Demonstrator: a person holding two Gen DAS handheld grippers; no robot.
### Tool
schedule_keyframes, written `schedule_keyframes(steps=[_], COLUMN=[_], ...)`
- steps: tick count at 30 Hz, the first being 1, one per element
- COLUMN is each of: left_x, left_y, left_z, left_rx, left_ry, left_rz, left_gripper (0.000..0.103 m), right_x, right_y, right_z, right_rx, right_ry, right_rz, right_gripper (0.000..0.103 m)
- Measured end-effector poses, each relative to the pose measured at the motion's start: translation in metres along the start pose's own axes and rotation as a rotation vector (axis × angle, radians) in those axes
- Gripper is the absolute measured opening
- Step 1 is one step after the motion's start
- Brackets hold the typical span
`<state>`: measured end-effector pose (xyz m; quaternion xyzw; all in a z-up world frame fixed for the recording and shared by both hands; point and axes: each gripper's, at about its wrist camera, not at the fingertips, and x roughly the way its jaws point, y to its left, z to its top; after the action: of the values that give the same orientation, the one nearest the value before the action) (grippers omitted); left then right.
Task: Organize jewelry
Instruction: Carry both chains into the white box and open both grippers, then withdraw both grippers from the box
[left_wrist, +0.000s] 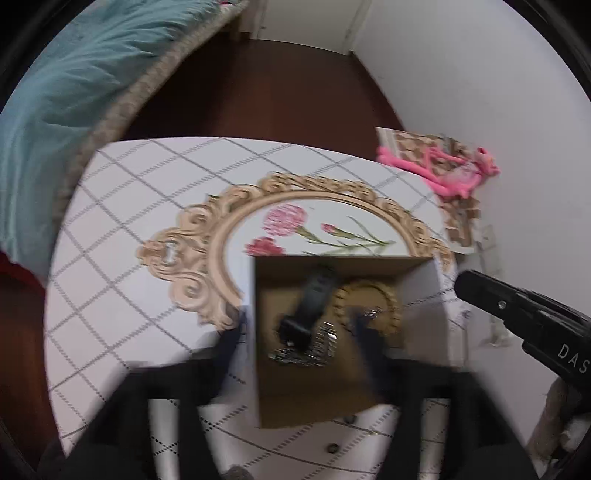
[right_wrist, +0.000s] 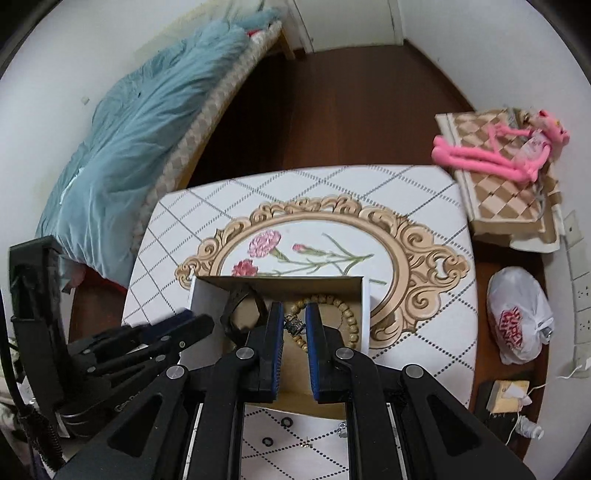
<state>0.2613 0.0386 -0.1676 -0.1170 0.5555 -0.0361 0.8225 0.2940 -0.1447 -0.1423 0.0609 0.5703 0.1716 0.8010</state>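
An open cardboard box (left_wrist: 424, 295) (right_wrist: 207, 295) sits on the white patterned table. Inside lie a black watch (left_wrist: 310, 299) (right_wrist: 240, 306), a wooden bead bracelet (left_wrist: 384, 295) (right_wrist: 347, 314) and a silver metal band (left_wrist: 314, 347). My left gripper (left_wrist: 299, 328) is blurred and open, its fingers straddling the box's left wall. My right gripper (right_wrist: 293, 314) reaches into the box with its jaws a little apart around a small silver piece (right_wrist: 293, 326). Small rings (right_wrist: 286, 421) lie on the table in front of the box.
The table (right_wrist: 424, 206) carries a printed gold frame with pink flowers. A bed with a teal blanket (right_wrist: 140, 122) is at the left. A pink plush toy (right_wrist: 498, 147) lies on stacked boards at the right, above a white plastic bag (right_wrist: 517, 317).
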Motion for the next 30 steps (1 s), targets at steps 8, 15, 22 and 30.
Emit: schedule_keyframes(steps=[8, 15, 22, 30], left_x=[0.002, -0.003, -0.004, -0.014], left_y=[0.019, 0.019, 0.016, 0.01], left_z=[-0.001, -0.016, -0.038, -0.056], left_rx=[-0.004, 0.024, 0.039, 0.039], left_ry=[-0.023, -0.09, -0.1, -0.108], left_rz=[0.137, 0.225, 0.261, 0.261], left_gripper=[0.102, 0.102, 0.102, 0.102], right_x=[0.017, 0.009, 0.02, 0.012], right_y=[-0.012, -0.01, -0.009, -0.008], right_z=[-0.004, -0.026, -0.063, -0.082], right_rx=[0.029, -0.012, -0.029, -0.004], right_ry=[0.059, 0.021, 0.018, -0.019], right_rz=[-0.029, -0.187, -0.315, -0.323], right_gripper=[0.058, 0.093, 0.098, 0.098])
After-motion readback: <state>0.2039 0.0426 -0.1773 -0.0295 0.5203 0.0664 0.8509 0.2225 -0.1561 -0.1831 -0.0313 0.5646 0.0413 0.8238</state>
